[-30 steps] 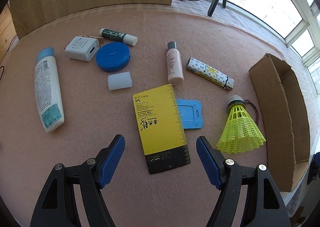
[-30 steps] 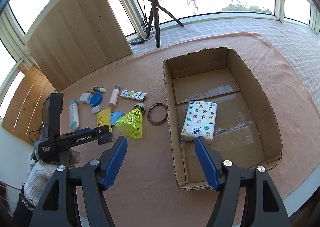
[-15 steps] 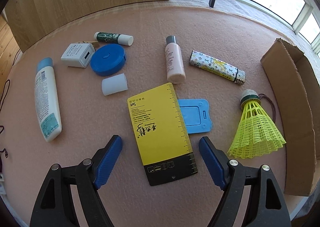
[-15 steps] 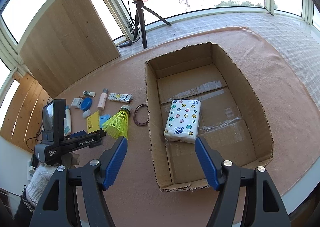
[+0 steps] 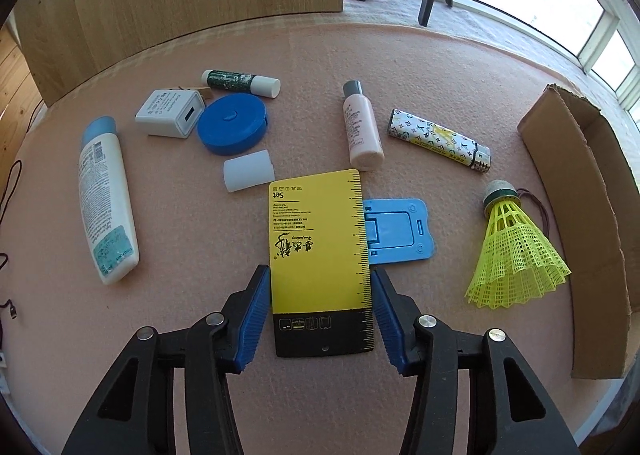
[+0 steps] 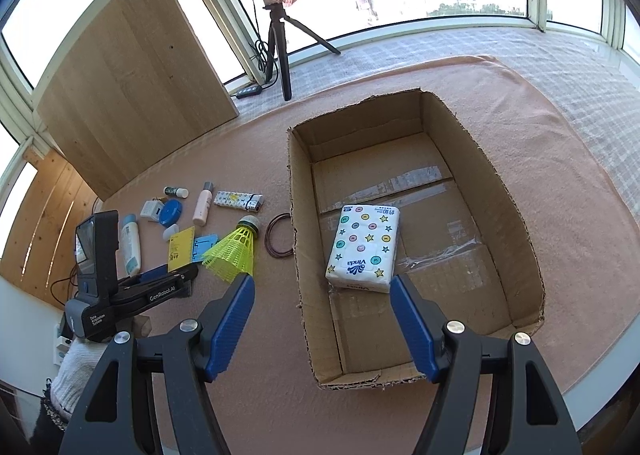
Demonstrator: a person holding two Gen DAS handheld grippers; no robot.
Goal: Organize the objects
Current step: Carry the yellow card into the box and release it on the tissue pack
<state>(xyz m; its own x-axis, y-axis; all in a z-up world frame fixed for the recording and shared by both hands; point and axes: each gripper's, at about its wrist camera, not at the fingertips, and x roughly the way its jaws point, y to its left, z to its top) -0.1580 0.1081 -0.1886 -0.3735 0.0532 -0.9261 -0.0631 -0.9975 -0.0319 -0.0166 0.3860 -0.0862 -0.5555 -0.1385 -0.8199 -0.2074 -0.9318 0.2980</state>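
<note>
Since a moment ago the left claw (image 5: 320, 307) has moved forward and narrowed, so its blue ribbed pads now press both long edges of the yellow card (image 5: 320, 239); it is clenched on the card, which lies flat on the pink felt counter (image 5: 420, 67). The card is a thin rectangle with a black end and ruler marks along one side, and it partly covers a blue plastic tag (image 5: 400, 231).

The left view alone shows the small things clearly: a white bottle (image 5: 106, 199) with a blue cap, a white charger (image 5: 170, 113), a round blue disc (image 5: 233, 129), a green and white tube (image 5: 240, 82), a short white cylinder (image 5: 249, 170), a pink bottle (image 5: 360, 127), a patterned lighter (image 5: 438, 141) and a yellow mesh shuttlecock (image 5: 516, 259).

Only the right view shows inside the cardboard box (image 6: 508, 195): a soft tissue pack (image 6: 364, 247) printed with stars and dots lies on its taped floor. Beside the box's left wall lies a dark hair tie (image 6: 279, 235). The right claw (image 6: 322, 319) hangs released above the box's near left corner, jaws wide apart.
</note>
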